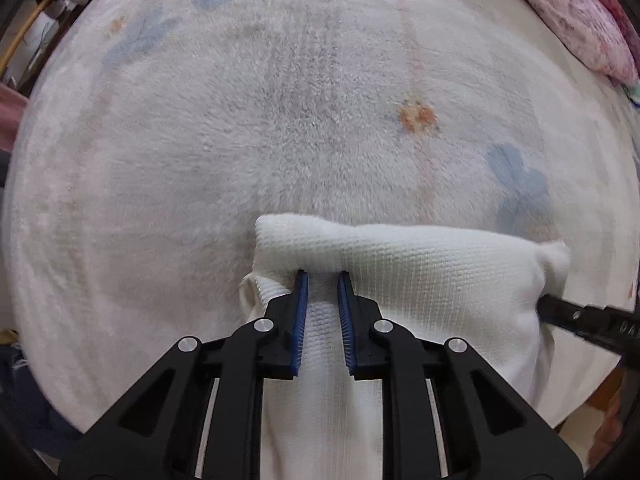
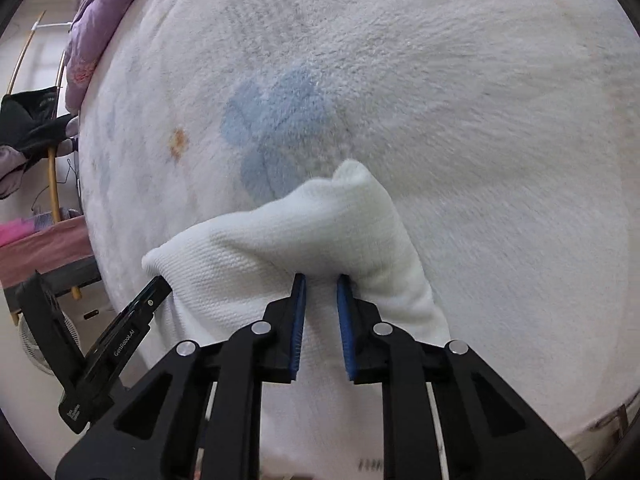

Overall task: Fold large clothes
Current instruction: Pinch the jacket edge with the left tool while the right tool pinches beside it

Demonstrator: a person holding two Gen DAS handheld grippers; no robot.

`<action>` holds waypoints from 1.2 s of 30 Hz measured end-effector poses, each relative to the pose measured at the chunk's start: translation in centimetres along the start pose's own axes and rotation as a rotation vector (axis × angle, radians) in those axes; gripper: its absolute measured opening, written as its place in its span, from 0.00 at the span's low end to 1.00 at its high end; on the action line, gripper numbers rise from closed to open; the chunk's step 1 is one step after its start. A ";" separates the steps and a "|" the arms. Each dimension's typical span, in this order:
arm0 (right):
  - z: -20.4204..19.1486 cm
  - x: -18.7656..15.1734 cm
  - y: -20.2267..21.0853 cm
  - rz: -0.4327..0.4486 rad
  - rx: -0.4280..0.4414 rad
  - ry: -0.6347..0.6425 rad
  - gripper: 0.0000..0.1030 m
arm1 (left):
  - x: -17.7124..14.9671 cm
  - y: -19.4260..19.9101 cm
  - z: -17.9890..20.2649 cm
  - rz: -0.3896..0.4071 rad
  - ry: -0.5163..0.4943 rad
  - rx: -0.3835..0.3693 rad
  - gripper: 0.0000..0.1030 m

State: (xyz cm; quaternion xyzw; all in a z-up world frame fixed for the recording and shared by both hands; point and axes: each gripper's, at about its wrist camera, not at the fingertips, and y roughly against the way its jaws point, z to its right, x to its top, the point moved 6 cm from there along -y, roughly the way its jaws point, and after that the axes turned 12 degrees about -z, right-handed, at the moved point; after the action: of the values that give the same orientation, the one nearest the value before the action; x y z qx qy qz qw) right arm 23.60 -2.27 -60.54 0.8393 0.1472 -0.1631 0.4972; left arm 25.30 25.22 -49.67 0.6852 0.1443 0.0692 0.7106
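Note:
A white waffle-knit garment (image 1: 420, 280) hangs stretched between both grippers above a fluffy white blanket (image 1: 280, 120). My left gripper (image 1: 323, 274) is shut on the garment's edge near one corner, with cloth bunched between its blue pads. In the right wrist view the same white garment (image 2: 280, 248) is pinched by my right gripper (image 2: 321, 276), also shut on the cloth edge. The right gripper's black fingers (image 1: 580, 320) show at the garment's far end in the left wrist view. The left gripper's body (image 2: 120, 336) appears at lower left of the right wrist view.
The blanket (image 2: 480, 120) carries faded blue flowers (image 2: 272, 120) and an orange spot (image 1: 418, 116). A pink floral quilt (image 1: 580, 20) lies at one edge. A purple quilt (image 2: 96, 20), a chair with dark clothes (image 2: 28, 128) and a fan (image 2: 36, 344) stand beside the bed.

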 end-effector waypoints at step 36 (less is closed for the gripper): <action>3.4 -19.0 -6.9 -0.244 -0.170 -0.033 0.09 | -21.2 -3.5 1.7 -0.243 0.005 -0.019 0.16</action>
State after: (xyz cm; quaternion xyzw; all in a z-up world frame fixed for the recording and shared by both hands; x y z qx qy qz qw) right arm 3.17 -3.72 -59.51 0.7671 0.2534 -0.2231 0.5455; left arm 5.35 17.09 -50.76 0.6557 0.2275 -0.0143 0.7198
